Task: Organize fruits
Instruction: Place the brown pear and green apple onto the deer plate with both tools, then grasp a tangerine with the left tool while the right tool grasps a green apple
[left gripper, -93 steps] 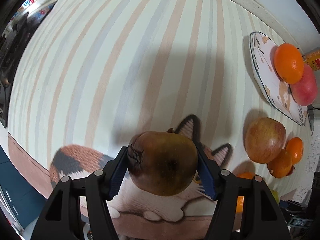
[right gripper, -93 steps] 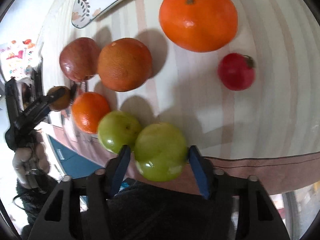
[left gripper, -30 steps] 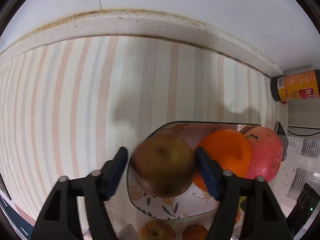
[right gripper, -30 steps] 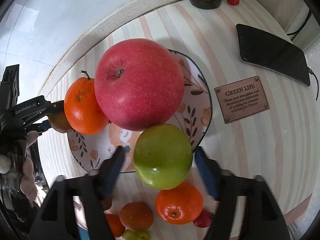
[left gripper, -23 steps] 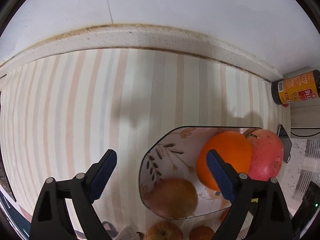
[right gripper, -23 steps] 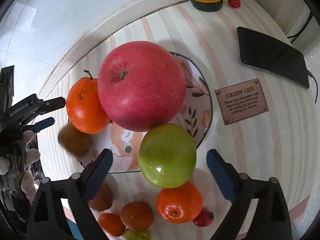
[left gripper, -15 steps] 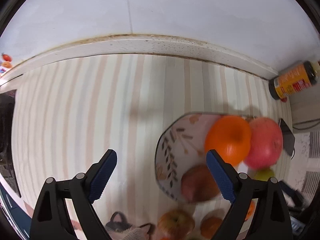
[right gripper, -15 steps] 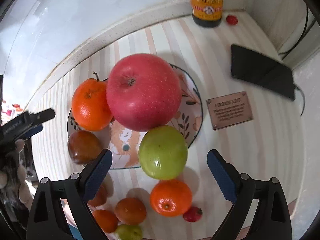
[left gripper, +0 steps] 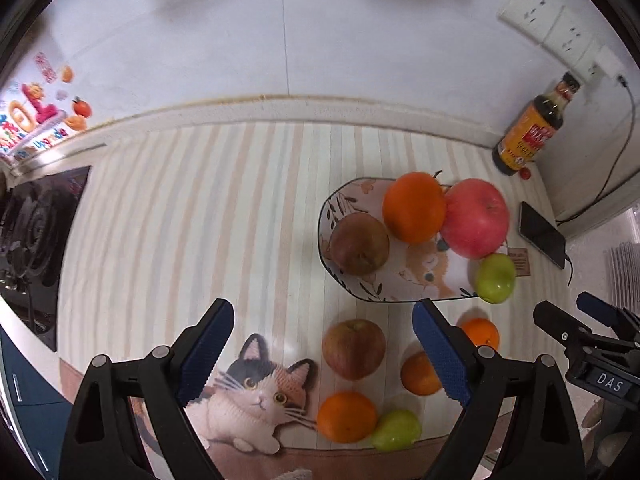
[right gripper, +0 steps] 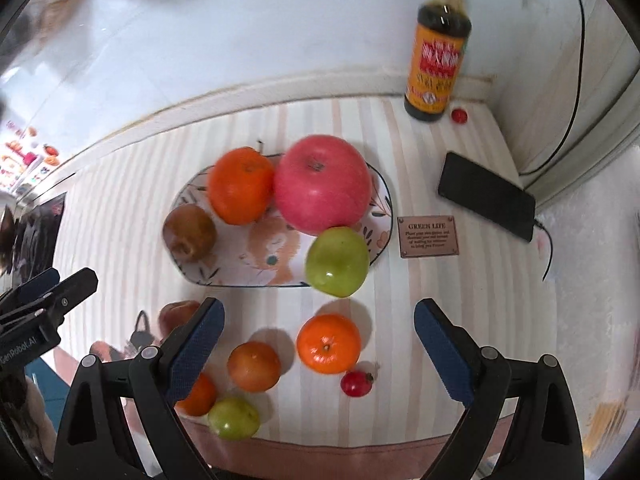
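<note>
Moved: brown pear and green apple now released onto plate
Left gripper: jaws wide, empty
Right gripper: jaws wide, empty
Apple: seemingly on plate's rim

A small brown plaque on the striped mat read "GREEN LIFE" above lines too small to read. The right gripper bore "DAS"; the left gripper bore "GenRobot.AI", partly cut off. The bottle label was illegible

sauce bottle by the wall, black phone (cable attached) nearby.
</note>
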